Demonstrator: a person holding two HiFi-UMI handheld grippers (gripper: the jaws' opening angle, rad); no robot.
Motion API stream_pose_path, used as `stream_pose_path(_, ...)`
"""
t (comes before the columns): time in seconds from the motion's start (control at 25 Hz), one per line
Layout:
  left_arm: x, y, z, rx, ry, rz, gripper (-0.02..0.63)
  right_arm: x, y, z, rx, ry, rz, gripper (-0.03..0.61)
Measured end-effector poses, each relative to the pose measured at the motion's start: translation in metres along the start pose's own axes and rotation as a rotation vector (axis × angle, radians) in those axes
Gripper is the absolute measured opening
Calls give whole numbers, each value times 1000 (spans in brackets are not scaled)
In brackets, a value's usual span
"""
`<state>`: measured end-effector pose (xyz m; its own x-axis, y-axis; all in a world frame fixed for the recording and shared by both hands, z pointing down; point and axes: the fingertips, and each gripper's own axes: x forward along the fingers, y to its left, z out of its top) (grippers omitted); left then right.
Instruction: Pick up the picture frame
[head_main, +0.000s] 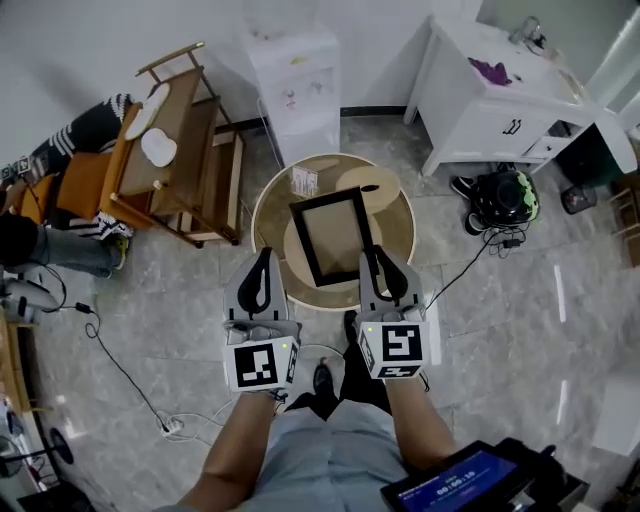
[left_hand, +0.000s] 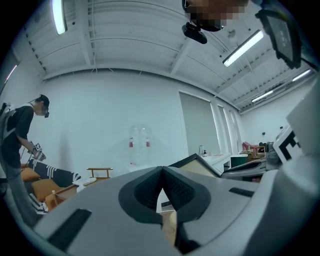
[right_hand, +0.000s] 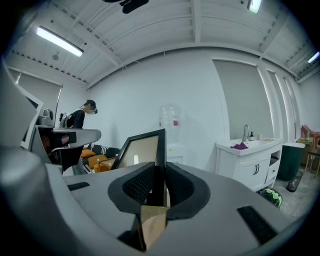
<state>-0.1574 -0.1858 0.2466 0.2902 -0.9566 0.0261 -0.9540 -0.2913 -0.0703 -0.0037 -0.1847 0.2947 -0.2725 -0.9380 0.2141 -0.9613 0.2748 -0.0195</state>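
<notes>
On my feed the right gripper (head_main: 378, 255) has its jaws closed on the picture frame (head_main: 333, 236), pinching the black border near the frame's lower right corner. In the right gripper view the border runs straight down between the two ribbed pads (right_hand: 141, 184) of the right gripper (right_hand: 159, 172). The picture frame (right_hand: 142, 150) rises from them at a tilt, its pale brown panel facing my left.

From the head view the frame sits over the middle of the round wooden counter (head_main: 275, 215). I cannot tell whether its near edge is resting on the counter or is clear of it.

The left gripper (head_main: 265, 258) is just beside the frame's lower left corner, apart from it. In the left gripper view the jaws of the left gripper (left_hand: 162, 172) are pressed together at the tips with nothing clamped there. The picture frame (left_hand: 195, 162) shows beyond them to the right.

A small clear packet (head_main: 305, 182) lies on the counter past the frame's far left corner. Behind the counter stands a white water dispenser (head_main: 295, 75), with a wooden rack (head_main: 185, 150) to its left and a white cabinet (head_main: 500, 100) to its right. A dark helmet (head_main: 505, 195) sits on the floor by the cabinet.
</notes>
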Motion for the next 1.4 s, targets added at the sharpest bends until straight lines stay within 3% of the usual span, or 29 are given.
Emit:
stream_pose_path(0.24, -29, 0, 43, 13, -83, -9, 11, -34, 13, 52, -43, -123, -26, 81)
stream_pose_path(0.64, -59, 1, 96, 47, -193, -31, 11, -75, 35, 101, -114, -216, -55, 81)
stream_pose_path(0.96, -86, 6, 112, 56, -264, -41, 11, -96, 55, 107, -143, -253, -66, 81)
stream_pose_path(1.4, -88, 13, 116, 50, -263, -41, 11, -97, 60, 113, -153, -256, -67, 80)
